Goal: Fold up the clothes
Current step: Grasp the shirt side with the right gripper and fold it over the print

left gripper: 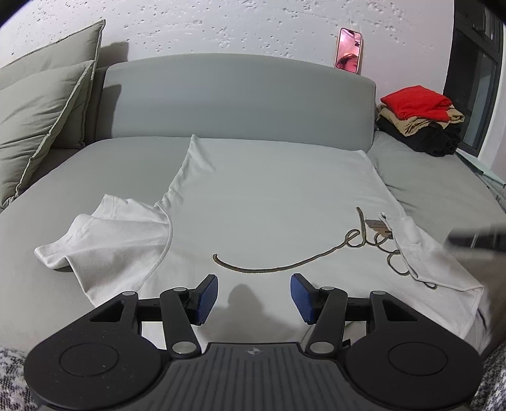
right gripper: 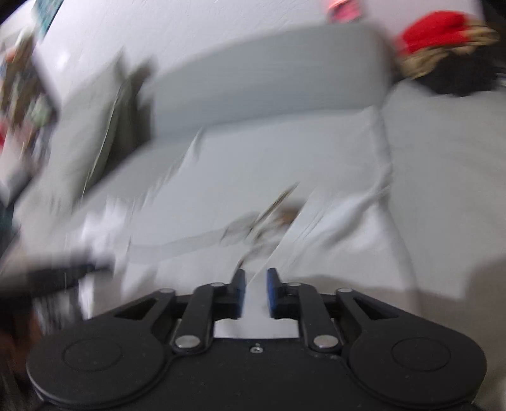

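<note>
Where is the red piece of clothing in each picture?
Left wrist view: the red garment lies on top of a pile of clothes at the right edge, beside the end of the sofa back.
Right wrist view: the red garment is in the top right corner, blurred, on the same pile.
Shared landmark: the grey sofa back, just left of the pile in both.

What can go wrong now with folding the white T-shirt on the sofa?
The right gripper appears to pinch white T-shirt cloth while its view is motion-blurred; a fast pull may drag the shirt askew. The left gripper is open, pinning nothing. The left sleeve is bunched and may fold in creased.
</note>
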`<state>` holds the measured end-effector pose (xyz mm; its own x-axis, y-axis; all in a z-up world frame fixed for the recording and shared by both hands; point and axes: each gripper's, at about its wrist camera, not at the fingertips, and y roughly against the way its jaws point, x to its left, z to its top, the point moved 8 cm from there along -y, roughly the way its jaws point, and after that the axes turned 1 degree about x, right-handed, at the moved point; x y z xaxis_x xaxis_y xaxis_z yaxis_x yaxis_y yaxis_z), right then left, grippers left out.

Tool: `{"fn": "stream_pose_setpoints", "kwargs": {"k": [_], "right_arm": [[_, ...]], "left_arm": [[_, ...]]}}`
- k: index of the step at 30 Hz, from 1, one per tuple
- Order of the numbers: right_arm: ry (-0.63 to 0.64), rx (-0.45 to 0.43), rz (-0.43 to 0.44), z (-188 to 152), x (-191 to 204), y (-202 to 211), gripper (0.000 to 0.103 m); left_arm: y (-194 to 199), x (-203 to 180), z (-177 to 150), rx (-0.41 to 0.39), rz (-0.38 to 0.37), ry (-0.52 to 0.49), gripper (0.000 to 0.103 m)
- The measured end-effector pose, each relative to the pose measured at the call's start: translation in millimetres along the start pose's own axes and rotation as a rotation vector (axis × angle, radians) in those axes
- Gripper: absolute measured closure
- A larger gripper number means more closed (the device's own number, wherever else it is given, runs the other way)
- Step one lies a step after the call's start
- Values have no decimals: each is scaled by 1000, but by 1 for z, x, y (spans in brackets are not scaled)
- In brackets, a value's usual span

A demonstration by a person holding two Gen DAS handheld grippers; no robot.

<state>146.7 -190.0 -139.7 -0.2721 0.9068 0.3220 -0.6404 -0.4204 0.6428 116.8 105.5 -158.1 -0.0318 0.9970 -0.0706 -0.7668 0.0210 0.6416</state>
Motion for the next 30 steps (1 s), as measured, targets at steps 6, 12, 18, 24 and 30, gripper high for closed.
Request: {"fn": "stream_pose_setpoints", "kwargs": {"k": [6,12,18,24,30], "right_arm": [[-58,32,-284,-3,-59,-22,99],[-2,176,-456,-37,-72,-24,103],[-104,108,-385,-56,-55,16,98],[-118,-82,-151,-32,-20,11,98],[-78,44,-124,-41,7,-25,95]], "left_arm": [[-12,-3,-6,40,62,-46,51],[-13,-7,-18,91,112,-136,51],[17,0,-15,14,56,-82,51],[0,9,-13,38,95,-37,55],[3,41,-15,40,123,67,55]]}}
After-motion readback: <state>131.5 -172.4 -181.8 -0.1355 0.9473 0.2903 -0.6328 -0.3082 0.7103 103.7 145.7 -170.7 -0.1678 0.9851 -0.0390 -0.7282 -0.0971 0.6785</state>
